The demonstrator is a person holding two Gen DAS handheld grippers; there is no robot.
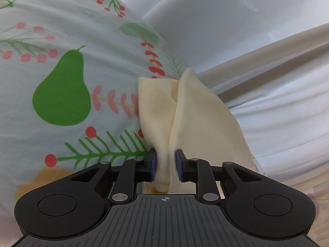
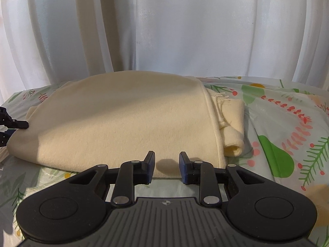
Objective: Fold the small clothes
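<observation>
A cream knit garment (image 2: 123,123) lies folded on the fruit-and-leaf print cloth (image 2: 277,123), a rolled sleeve end (image 2: 232,142) sticking out at its right. My left gripper (image 1: 166,165) has the garment's edge (image 1: 185,113) bunched between its blue pads, and the fabric hangs in folds from them. The left gripper also shows at the far left of the right wrist view (image 2: 12,126), at the garment's left end. My right gripper (image 2: 166,167) is open and empty, its fingertips at the garment's near hem with nothing between the pads.
White and cream curtains (image 2: 164,30) hang close behind the surface. The printed cloth (image 1: 61,82) covers the whole surface, with a green pear print (image 2: 275,156) to the right of the garment.
</observation>
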